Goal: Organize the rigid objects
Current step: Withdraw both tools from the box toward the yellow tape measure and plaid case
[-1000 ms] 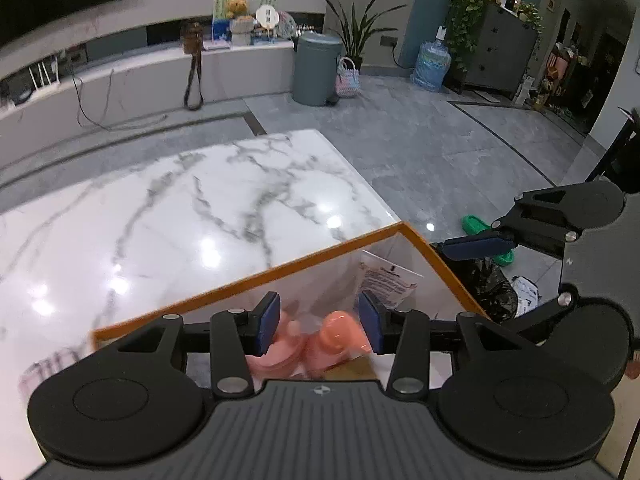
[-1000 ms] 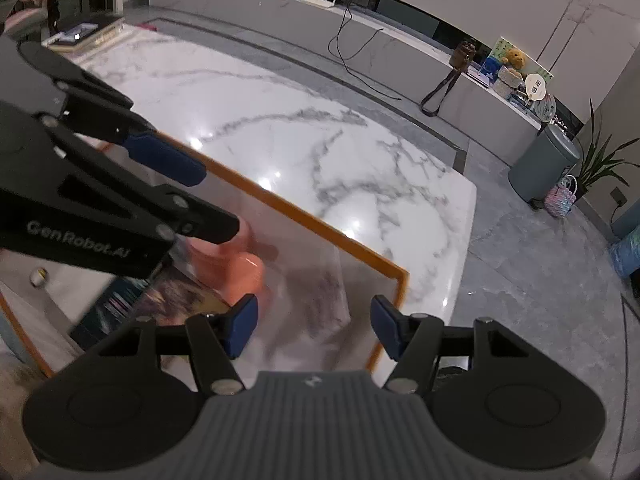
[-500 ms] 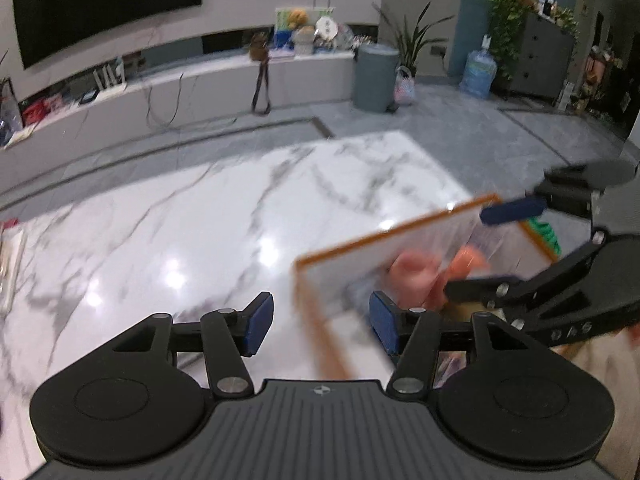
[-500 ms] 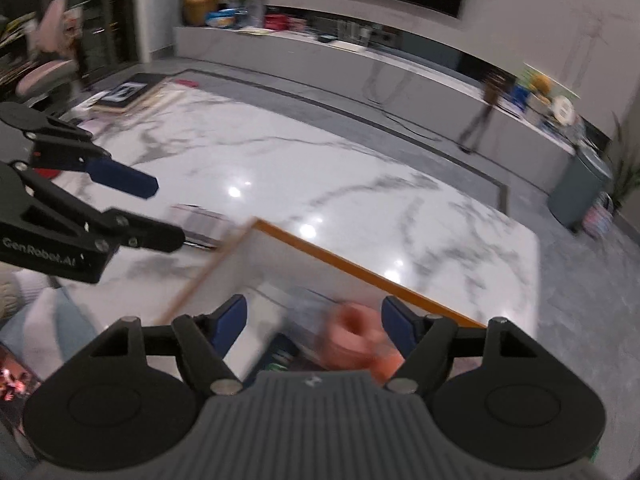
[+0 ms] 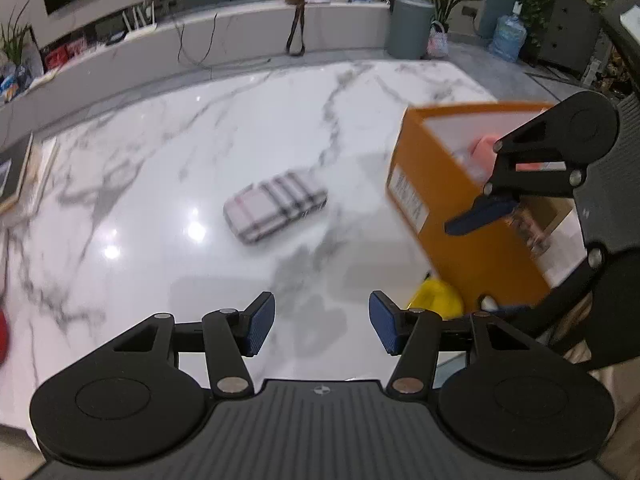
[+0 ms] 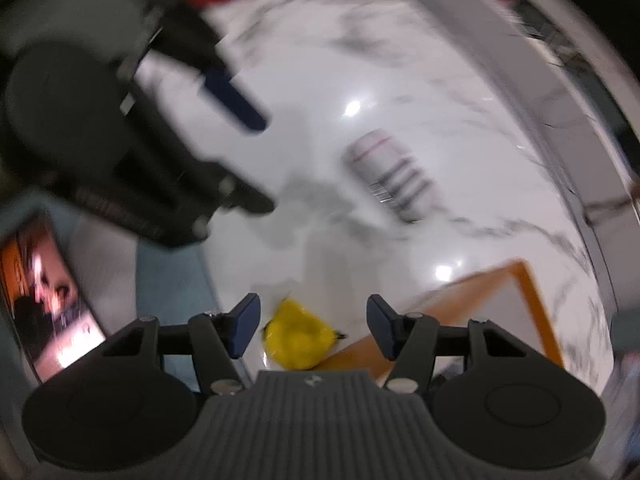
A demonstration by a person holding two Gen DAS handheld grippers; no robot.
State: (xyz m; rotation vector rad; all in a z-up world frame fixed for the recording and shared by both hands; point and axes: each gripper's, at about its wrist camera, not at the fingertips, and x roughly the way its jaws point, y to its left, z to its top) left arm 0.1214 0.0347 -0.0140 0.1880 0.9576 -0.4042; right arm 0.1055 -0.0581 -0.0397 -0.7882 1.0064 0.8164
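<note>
I'm looking across a living room with a long low wall unit, a grey bin (image 5: 409, 26) and potted plants at the far side. Below me spreads the white marble tabletop (image 5: 168, 184), glossy, with ceiling lights mirrored in it.

The largest thing on it is the orange-edged box (image 5: 476, 248), standing at the right in the left wrist view, with something pink (image 5: 486, 151) showing inside; I cannot make out what that is. In the right wrist view the same box (image 6: 532, 292) sits at the lower right, badly blurred.

Next in size is the grey plaid case (image 5: 274, 210), lying flat near the middle of the tabletop, well apart from the box; the right wrist view shows it (image 6: 390, 174) smeared by motion.

Smaller again is a yellow object (image 6: 298, 340), near the tabletop's near edge and just beside the box's corner. From the left wrist view only part of it (image 5: 436, 300) shows.

My left hand-held gripper (image 5: 322, 328) stands wide apart with nothing between its blue pads, over bare marble. My right hand-held gripper (image 6: 312, 326) is closing; the yellow object lies in the gap, and the pads do not reach it. The right one also shows at the right edge of the left view (image 5: 480, 212).
</note>
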